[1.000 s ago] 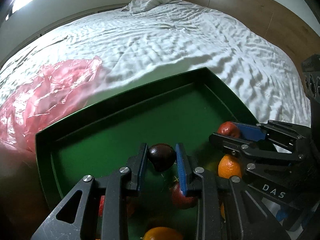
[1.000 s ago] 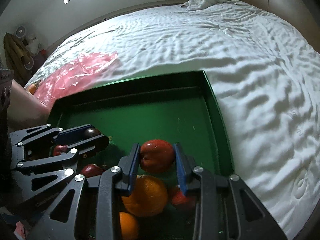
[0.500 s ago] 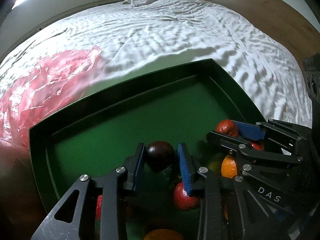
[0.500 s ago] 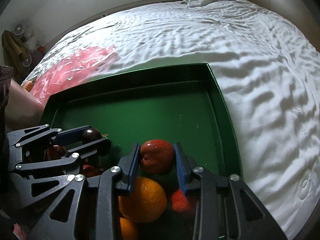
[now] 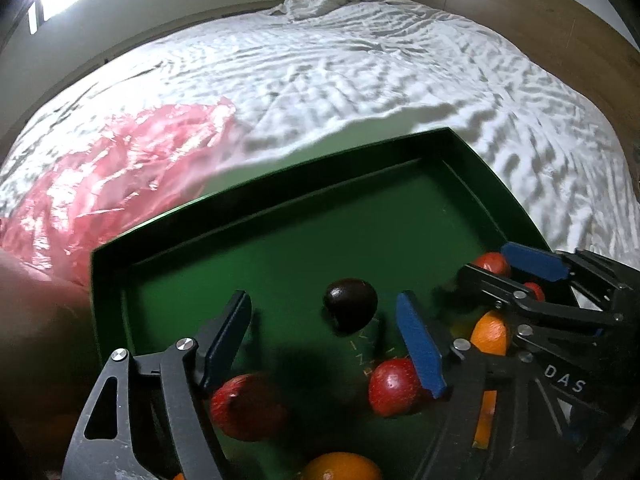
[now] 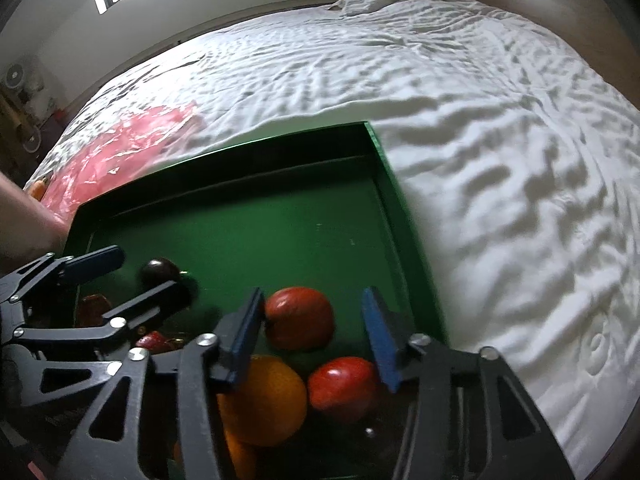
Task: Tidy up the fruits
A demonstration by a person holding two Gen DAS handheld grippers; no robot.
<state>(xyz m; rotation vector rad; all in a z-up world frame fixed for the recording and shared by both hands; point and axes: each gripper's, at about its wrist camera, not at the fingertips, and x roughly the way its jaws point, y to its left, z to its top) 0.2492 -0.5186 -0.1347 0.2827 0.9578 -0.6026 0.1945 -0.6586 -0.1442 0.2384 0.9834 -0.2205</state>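
Observation:
A green tray [image 5: 280,200] lies on the bed with fruit piled at its near end. My left gripper [image 5: 322,304] hangs over it with its jaws opening. A dark round fruit [image 5: 350,310] rests on the tray floor between them, clear of both pads. In the right wrist view my right gripper [image 6: 313,304] also has its jaws opening wide. A red apple [image 6: 300,322] sits between them beside the left pad [image 6: 244,332], unclamped. An orange [image 6: 262,400] and another red apple [image 6: 344,388] lie just below it. The two grippers are side by side.
A crumpled pink plastic bag [image 5: 112,176] lies left of the tray on the white bedsheet [image 5: 360,60]. A person's arm [image 5: 32,320] shows at the left edge. A wooden headboard [image 5: 520,4] runs behind the bed. The far half of the tray floor [image 6: 260,236] is bare.
Both grippers opened. The left one let go of the dark fruit and the right one released the red apple; both fruits now rest in the tray.

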